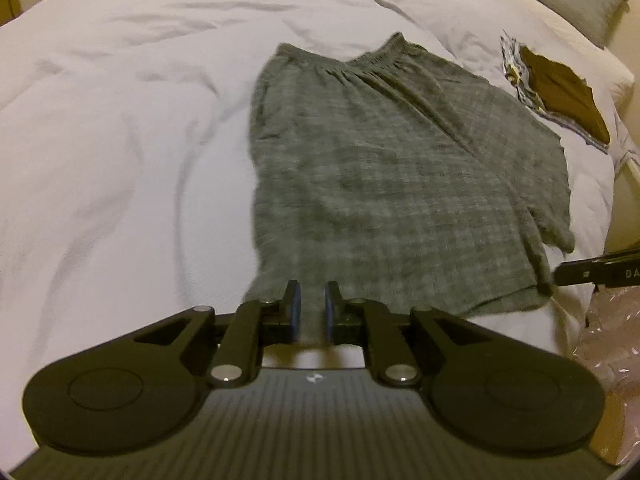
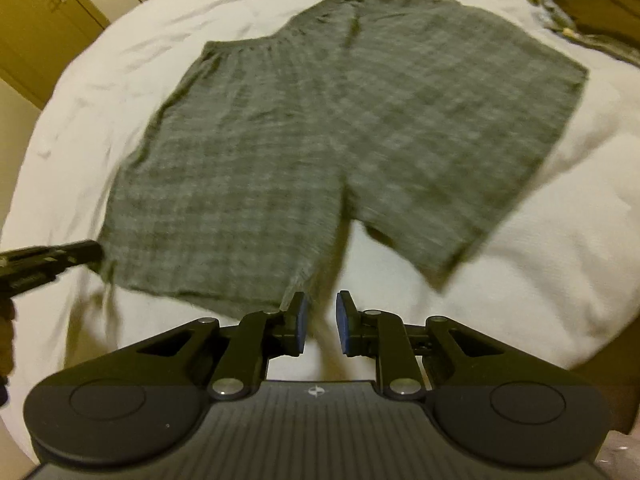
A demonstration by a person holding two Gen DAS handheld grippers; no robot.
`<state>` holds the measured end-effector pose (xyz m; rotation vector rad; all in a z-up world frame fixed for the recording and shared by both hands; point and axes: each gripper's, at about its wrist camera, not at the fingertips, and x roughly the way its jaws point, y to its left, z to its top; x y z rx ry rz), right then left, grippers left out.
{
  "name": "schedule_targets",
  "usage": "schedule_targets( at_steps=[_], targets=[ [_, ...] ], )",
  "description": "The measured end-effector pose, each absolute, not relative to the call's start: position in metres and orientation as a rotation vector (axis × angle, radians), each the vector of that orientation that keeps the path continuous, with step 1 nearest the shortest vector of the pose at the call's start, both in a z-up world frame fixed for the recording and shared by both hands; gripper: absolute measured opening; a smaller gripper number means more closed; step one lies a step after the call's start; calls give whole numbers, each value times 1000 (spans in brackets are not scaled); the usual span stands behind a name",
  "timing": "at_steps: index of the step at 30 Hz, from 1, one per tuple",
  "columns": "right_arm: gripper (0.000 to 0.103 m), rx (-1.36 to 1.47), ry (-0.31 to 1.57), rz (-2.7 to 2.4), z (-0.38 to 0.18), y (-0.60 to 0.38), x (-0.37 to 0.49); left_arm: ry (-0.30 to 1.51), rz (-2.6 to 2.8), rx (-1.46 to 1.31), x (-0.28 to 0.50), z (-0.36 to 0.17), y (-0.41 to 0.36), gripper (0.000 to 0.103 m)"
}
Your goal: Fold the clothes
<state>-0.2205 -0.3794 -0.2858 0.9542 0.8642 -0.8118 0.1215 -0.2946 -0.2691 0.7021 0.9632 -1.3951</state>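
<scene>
**Soft plaid shorts, both grippers at the hem**

The grey plaid shorts point(image 1: 372, 168) lie spread flat on the white duvet point(image 1: 120, 120), waistband point(image 1: 372, 58) farthest from both grippers and leg hems nearest. In the left wrist view the left gripper point(image 1: 312, 308) has a narrow gap between its blue pads, with a strip of cloth showing between them at the outer corner of one leg; whether the pads actually bite it I cannot tell. The right gripper point(image 2: 322, 316) is spread a little, nothing in it, just short of the inner hem corner of that same leg, near the crotch.

The cloth looks light, thin and limp: it should drape and sag once lifted, and slide easily over the duvet. Hem corners and waistband ends seem the surest holds, being doubled fabric. Beyond and to the right lies a brown garment point(image 1: 560, 92) on other folded clothes.
</scene>
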Motion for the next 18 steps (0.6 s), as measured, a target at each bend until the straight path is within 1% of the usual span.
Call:
schedule_targets(
  at_steps=[3,5,9,13,18],
  targets=[
    [20,1014,872,-818,-302,-382,-221,995,-1368,767,129,-294,-303,11],
    [19,1039,907,-815,-309,-377,-225,999,-1370,784,136,-296,-299,11],
    [19,1034,931,-846,-300,-365,-249,967,-1365,821,138,-283,-291,11],
    [20,1011,922,-930,-279,-364,-279,953,-1386,810,122,-264,-292,11],
    [21,941,897,-950,-258,-400,-302,924,-1481,777,65,-243,-314,11]
  ],
)
